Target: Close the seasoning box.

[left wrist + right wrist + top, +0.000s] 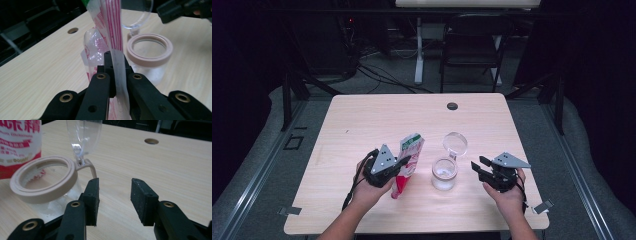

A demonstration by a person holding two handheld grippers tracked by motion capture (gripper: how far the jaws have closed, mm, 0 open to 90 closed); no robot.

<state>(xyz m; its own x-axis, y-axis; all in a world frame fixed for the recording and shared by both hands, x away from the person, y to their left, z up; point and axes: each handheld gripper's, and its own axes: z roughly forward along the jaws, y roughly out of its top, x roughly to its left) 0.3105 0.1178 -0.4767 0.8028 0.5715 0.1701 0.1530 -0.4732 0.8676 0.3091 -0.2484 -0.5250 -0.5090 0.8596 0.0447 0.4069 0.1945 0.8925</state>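
Bag (408, 159) and jar (445, 173), mid-table
Red-and-white plastic bag, upright, tilted; clear glass jar just beside it, hinged lid (455, 144) open.

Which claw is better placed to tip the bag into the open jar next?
Left, probably. The left claw is already shut on the bag, right beside the jar, whose lid is flipped open. The right claw is open and holds nothing, on the jar's other side; it could steady the jar.

I look down on a pale wood-grain surface (362, 120) with a round dark cable hole (452, 106) near its far edge. A clear glass jar (445, 174) with a beige rim stands on it, its hinged transparent lid (455, 143) open.
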